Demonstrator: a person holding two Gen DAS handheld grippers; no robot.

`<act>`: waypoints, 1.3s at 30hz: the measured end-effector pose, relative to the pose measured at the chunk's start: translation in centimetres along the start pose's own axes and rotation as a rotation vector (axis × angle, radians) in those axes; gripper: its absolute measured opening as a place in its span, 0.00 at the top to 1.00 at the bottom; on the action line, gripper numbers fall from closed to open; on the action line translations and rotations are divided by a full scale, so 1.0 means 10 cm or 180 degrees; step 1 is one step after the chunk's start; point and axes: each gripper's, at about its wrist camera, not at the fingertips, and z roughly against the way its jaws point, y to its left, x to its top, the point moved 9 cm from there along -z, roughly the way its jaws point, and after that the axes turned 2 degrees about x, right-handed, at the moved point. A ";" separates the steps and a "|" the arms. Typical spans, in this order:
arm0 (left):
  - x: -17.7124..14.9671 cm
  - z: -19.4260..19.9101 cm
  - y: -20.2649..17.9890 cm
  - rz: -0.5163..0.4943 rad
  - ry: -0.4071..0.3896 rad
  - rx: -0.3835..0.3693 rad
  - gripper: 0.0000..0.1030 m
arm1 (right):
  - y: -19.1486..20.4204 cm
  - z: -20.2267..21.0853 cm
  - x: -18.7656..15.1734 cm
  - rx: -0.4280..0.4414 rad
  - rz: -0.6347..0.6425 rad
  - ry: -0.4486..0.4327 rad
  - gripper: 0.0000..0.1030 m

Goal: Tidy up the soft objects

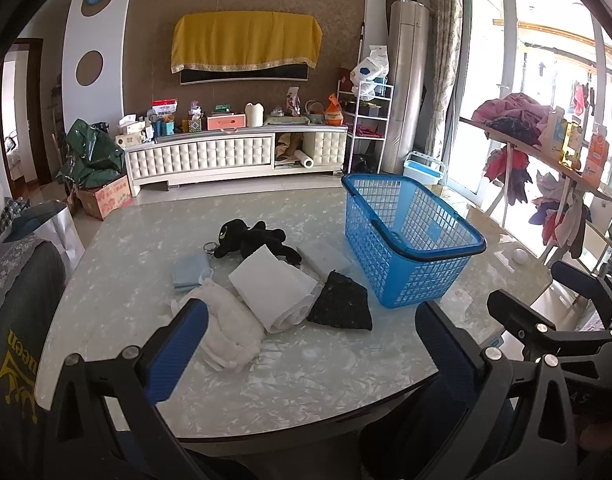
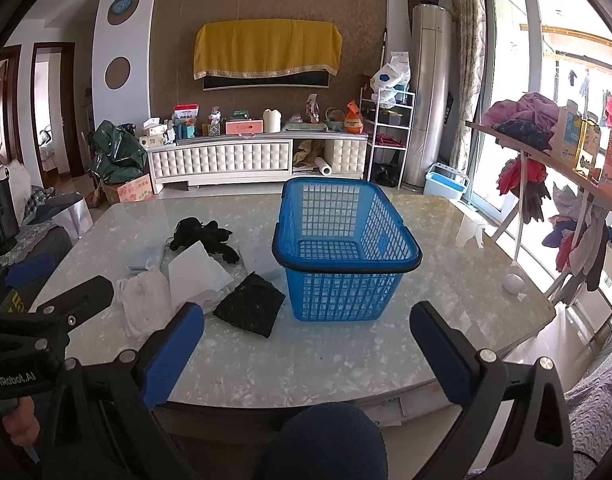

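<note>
A blue mesh basket stands empty on the marble table. Left of it lies a cluster of soft things: a black plush toy, a folded white cloth, a crumpled white fabric, a black mesh pad, a pale blue cloth and a grey-white pad. My left gripper hangs open above the table's near edge, in front of the cluster. My right gripper is open too, in front of the basket.
A small white round object sits near the table's right edge. A keyring lies by the plush toy. A drying rack with clothes stands to the right. A TV cabinet lines the far wall. A dark sleeve shows at the bottom.
</note>
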 end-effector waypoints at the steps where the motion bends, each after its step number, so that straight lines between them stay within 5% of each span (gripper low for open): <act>1: 0.00 0.00 0.00 0.0003 -0.0003 -0.0003 0.00 | 0.00 0.00 0.00 -0.0002 0.0002 -0.0004 0.00; 39: 0.24 0.02 0.00 -0.0096 0.0027 0.0050 0.00 | -0.04 0.06 0.24 0.0126 0.0023 -0.0107 0.00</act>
